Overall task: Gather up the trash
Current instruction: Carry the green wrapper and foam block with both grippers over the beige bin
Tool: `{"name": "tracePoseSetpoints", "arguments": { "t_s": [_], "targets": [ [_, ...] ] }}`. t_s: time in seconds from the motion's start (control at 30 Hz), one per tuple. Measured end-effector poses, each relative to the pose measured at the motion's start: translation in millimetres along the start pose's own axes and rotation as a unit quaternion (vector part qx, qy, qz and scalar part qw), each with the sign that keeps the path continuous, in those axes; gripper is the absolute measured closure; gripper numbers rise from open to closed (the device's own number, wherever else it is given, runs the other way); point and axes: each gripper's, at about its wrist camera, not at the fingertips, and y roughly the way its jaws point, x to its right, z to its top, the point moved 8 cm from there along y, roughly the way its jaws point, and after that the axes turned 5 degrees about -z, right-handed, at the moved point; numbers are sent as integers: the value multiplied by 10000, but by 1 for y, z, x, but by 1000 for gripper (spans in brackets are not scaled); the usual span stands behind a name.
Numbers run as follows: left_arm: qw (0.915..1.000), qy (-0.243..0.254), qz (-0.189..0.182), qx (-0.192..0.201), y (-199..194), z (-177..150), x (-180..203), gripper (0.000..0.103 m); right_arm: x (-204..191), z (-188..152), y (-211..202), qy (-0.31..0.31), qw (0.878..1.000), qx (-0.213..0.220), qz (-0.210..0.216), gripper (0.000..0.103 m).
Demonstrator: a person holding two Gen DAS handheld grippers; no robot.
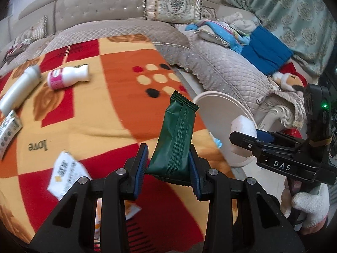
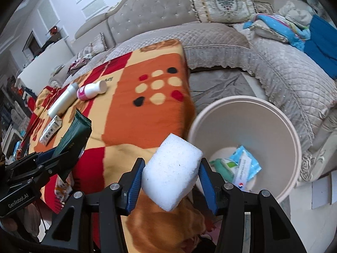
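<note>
The left tool (image 1: 168, 166) has its blue pads closed to a narrow gap on the lower end of a dark green, crimp-edged foil snack wrapper (image 1: 177, 135); the wrapper stands up from the pads, its serrated top free in the air above the blanket. The right tool (image 2: 171, 177) has its pads pressed on the two sides of a white foam block (image 2: 171, 168), the jaws somewhat wider than the left pair; the block juts forward, just beside the rim of the round beige plastic waste bin (image 2: 292, 139).

Both pieces look very light; the wrapper is thin, slick and crumples, so a hold across its flat body near one end, as here, seems safest, since a grip on the sealed edge alone could slip; the foam is soft and will dent, so a gentle squeeze across its broad faces should do.

The bin stands on the floor beside the bench, which is covered by a red, orange and cream patterned blanket (image 2: 147, 113); blue and green packets (image 2: 242, 164) already lie in the bottom of the bin.

Further out on the blanket, a small white bottle with a pink label (image 1: 67, 77) and a long white tube (image 1: 19, 90) lie on their sides, near each other; a printed carton (image 1: 8, 130) and a scrap of white printed paper (image 1: 67, 172) lie nearer the left tool, still to be collected.
</note>
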Motion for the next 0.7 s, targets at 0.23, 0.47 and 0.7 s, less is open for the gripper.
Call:
{"name": "tracePoseSetpoints", "arguments": {
  "t_s": [0.23,0.47,0.7],
  "targets": [
    [9996,211,-106,-122,21,3,32,69,34,-6,-7,241,9996,12,-156,54],
    [9989,372,-208,-215,39,6,60,69,63,-12,-12,433,9986,0,-303,53],
    [9977,545,-285,-298,56,11,87,68,91,-18,-12,639,9970,-53,-424,52]
  ]
}}
